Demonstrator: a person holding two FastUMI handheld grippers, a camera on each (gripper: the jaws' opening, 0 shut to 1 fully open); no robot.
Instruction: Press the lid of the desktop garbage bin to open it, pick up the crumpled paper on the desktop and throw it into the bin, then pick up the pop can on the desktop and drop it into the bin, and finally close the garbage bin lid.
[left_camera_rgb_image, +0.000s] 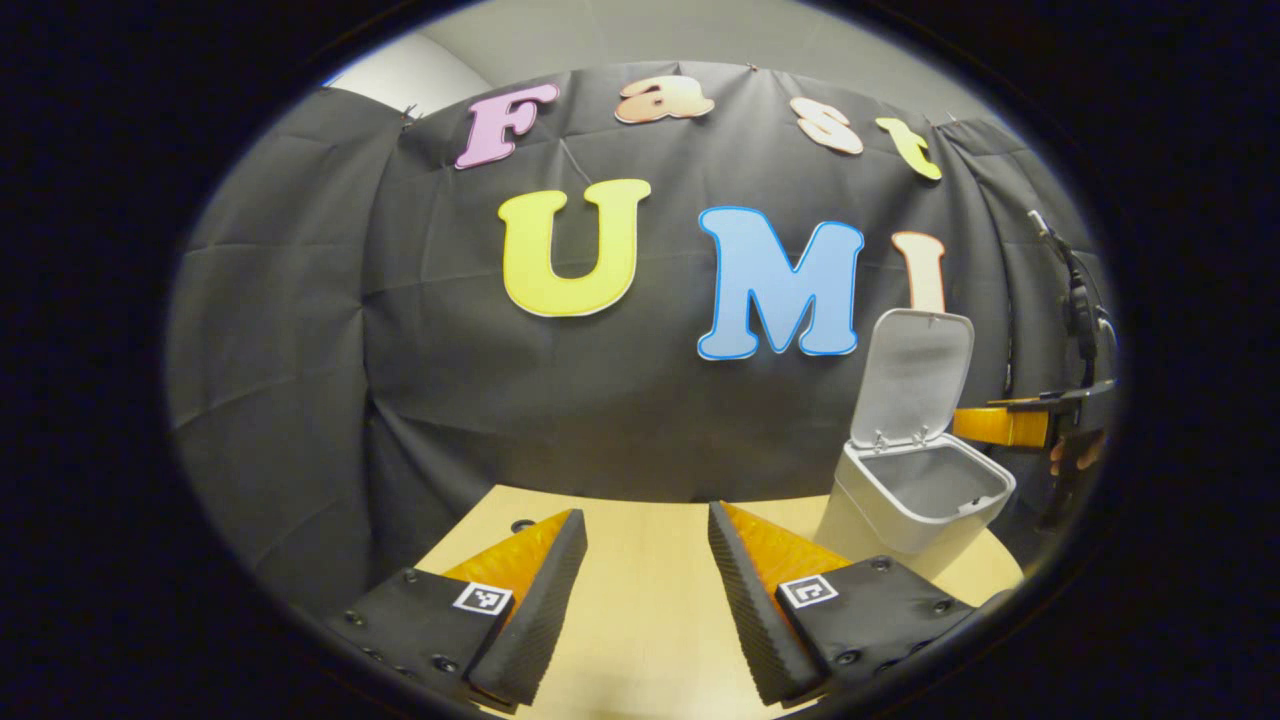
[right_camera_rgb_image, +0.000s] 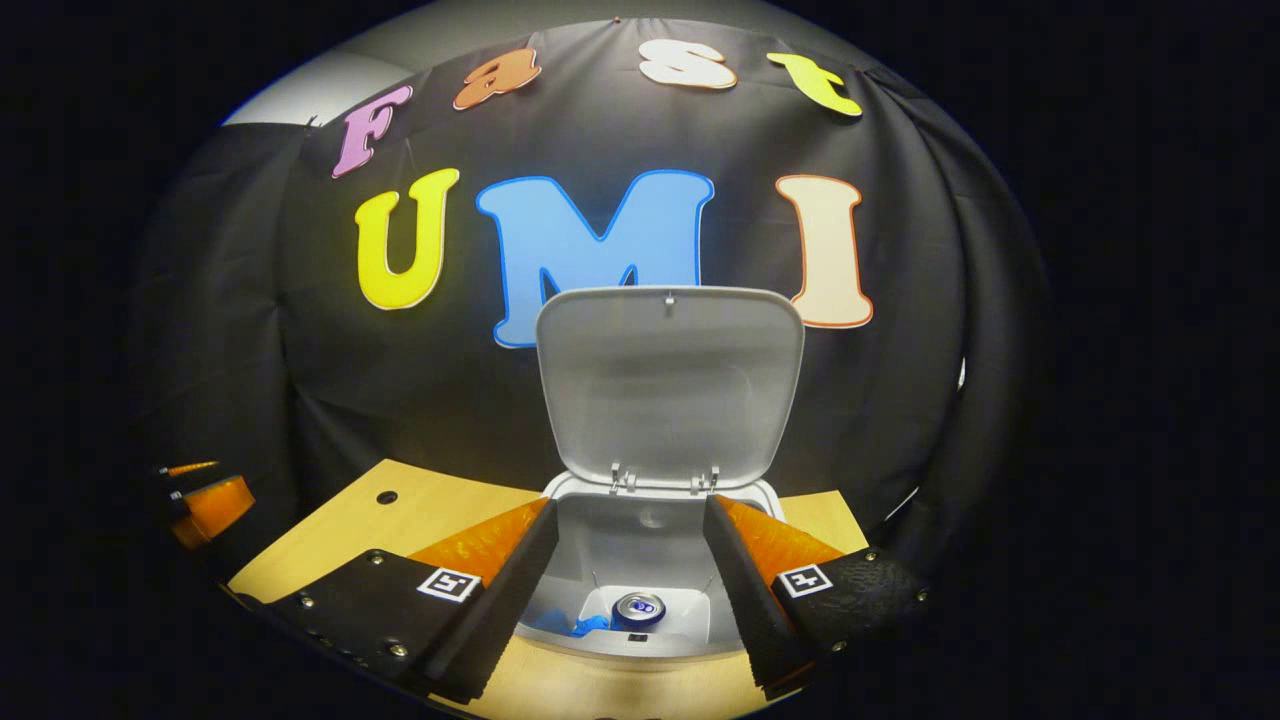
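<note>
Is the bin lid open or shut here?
Open: the white plastic bin's flat lid stands upright behind the opening, blue-topped pop can visible inside.

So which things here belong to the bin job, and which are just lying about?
Job:
- bin, lid up
- can at the bottom of the bin
- right gripper, open above the bin
- left gripper, open over the table

Just there:
- hole in the tabletop
- blue scrap beside the can

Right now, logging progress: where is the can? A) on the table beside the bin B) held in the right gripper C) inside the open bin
C: the can lies at the bottom of the bin, whose lid stands open.
</note>
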